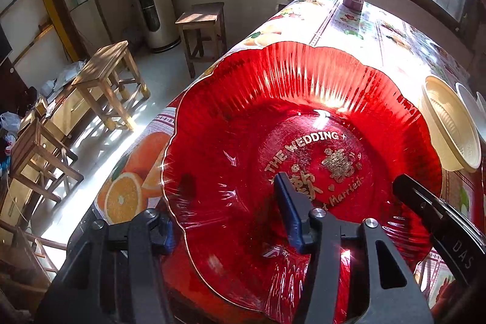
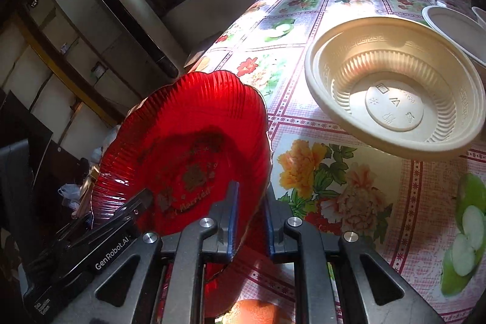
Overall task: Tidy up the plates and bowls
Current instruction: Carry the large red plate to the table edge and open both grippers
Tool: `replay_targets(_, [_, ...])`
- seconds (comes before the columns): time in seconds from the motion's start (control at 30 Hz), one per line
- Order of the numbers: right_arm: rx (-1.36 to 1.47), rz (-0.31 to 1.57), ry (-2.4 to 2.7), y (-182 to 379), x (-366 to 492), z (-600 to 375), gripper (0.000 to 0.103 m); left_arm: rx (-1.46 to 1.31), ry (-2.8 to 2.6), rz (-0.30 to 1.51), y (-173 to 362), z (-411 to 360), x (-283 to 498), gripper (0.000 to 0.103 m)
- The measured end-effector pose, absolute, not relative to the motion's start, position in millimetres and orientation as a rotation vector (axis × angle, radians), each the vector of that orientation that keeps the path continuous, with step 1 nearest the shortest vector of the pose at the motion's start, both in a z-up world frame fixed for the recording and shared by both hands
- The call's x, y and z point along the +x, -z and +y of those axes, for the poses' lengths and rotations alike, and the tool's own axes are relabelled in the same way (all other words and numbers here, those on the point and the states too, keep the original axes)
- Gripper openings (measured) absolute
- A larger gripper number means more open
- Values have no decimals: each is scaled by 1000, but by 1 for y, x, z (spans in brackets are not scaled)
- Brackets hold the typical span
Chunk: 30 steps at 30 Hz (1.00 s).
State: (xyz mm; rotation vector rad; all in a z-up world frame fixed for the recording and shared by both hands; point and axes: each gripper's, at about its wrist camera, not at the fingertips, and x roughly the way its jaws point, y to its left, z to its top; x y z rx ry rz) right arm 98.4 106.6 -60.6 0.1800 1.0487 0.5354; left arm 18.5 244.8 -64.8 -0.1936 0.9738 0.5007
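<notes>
Sunlit bench (image 2: 349, 2) under a fruit-print cloth carried a red plate (image 1: 273, 117) at its left edge and a cream bowl (image 2: 395, 87) to the right. Both claws pinched the plate's near rim: left claw (image 1: 224, 220) at the left, right claw (image 2: 250, 220) at the right. Plate lay tilted, face up, round, without long axis; bowl nearer the right claw.
</notes>
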Motion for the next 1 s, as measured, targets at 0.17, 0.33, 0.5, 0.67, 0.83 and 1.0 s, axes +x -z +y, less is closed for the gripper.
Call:
replay_targets(0.17, [163,1055,-536,57,75,99,15,-205,-487,985,66,236,2,53])
replay_targets(0.33, [155,1057,-538,55,57,92,16,-237,-477,1000,68,231,-15,54])
replay_targets(0.5, [134,1032,-528,48,44,83,28,-252,-517,964,65,233,-38,70])
replay_targets(0.67, [169,967,-561,28,27,49,44,-253,-551,838,39,235,-83,75])
replay_targets(0.83, [182,813,-561,-4,0,-8,54,-257,-510,690,3,219,-107,75])
replay_targets(1.0, [229,661,-469,-38,-23,-91,65,-191,-308,570,-28,162,-92,87])
